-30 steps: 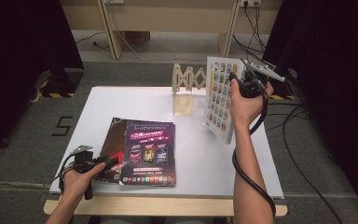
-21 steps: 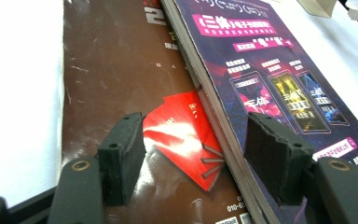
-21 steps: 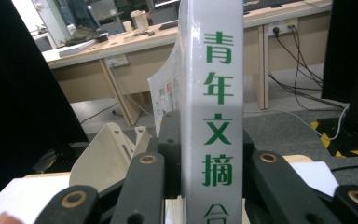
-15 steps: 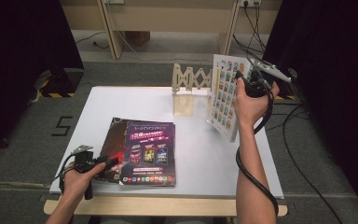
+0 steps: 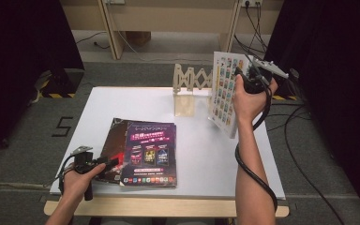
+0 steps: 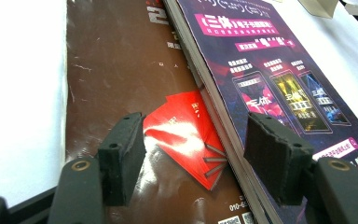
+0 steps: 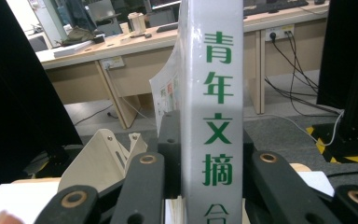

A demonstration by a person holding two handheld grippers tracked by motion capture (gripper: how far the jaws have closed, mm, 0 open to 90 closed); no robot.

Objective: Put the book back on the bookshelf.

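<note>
A white table [image 5: 201, 145] stood on grey carpet; the right gripper [image 5: 252, 79] pinched a white book [image 5: 225, 91] by its spine, upright above the far right edge beside a wooden rack [image 5: 190, 86]; the left gripper [image 5: 104, 163] rested spread over two magazines [image 5: 143, 150] lying near-left.

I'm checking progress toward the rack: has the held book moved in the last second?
Yes, slightly. The book in the right gripper shifted right, away from the wooden rack.
</note>
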